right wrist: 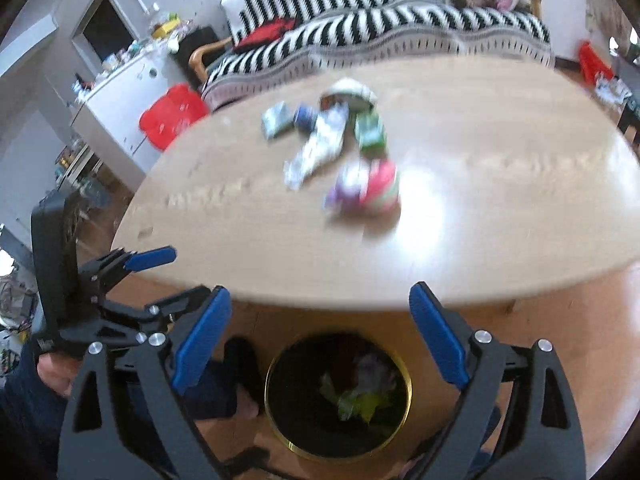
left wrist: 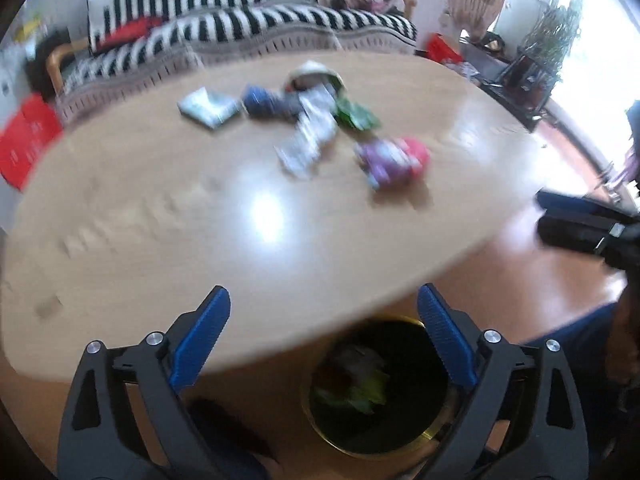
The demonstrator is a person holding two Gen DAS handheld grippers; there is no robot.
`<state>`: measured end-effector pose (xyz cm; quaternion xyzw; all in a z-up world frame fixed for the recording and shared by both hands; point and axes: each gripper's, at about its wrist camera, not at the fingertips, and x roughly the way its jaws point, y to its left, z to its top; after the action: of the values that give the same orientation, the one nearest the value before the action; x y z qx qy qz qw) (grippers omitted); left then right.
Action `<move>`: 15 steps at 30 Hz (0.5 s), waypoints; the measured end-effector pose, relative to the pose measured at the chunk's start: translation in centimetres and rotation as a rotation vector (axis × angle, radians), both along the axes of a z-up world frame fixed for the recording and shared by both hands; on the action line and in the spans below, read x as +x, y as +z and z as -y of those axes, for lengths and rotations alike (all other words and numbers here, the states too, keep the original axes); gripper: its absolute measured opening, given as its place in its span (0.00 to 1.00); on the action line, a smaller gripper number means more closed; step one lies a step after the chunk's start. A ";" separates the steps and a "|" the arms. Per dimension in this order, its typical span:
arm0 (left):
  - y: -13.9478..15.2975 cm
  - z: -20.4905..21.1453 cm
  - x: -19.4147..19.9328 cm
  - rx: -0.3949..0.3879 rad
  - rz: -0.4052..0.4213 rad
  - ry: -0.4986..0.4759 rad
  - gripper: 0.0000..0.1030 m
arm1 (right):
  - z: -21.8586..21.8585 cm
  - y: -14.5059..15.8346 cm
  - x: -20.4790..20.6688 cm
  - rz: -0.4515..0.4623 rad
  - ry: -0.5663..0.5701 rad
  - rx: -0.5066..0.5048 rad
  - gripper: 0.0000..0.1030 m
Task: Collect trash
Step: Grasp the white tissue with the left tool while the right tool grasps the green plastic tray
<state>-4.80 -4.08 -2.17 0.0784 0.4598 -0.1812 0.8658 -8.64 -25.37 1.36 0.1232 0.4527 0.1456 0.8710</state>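
Several pieces of trash lie on the wooden table (left wrist: pixel 140 216): a pink and purple wrapper (left wrist: pixel 394 160), a silver wrapper (left wrist: pixel 308 136), a green packet (left wrist: pixel 356 114), a blue item (left wrist: pixel 260 100), a grey packet (left wrist: pixel 208 108) and a tipped cup (left wrist: pixel 314 74). A black bin with a gold rim (left wrist: pixel 404 446) stands on the floor below the table's near edge, with trash inside. My left gripper (left wrist: pixel 324 304) is open and empty above the bin. My right gripper (right wrist: pixel 320 300) is open and empty above the bin (right wrist: pixel 280 424); the pink and purple wrapper (right wrist: pixel 368 188) lies ahead of it.
A black and white striped sofa (left wrist: pixel 240 20) runs behind the table. Red boxes (left wrist: pixel 24 144) sit at the left, a white cabinet (right wrist: pixel 120 92) further left. Plants and a bright window (left wrist: pixel 560 32) are at the right. Both views are motion-blurred.
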 end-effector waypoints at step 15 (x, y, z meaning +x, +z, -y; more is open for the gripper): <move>-4.4 4.8 14.6 0.059 -0.007 -0.005 0.89 | 0.0 -4.2 19.2 -0.095 -0.081 -0.092 0.90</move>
<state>9.75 -8.88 -6.54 0.1044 0.4679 -0.1701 0.8609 10.57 -25.39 -2.80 0.1080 0.4942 0.0833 0.8586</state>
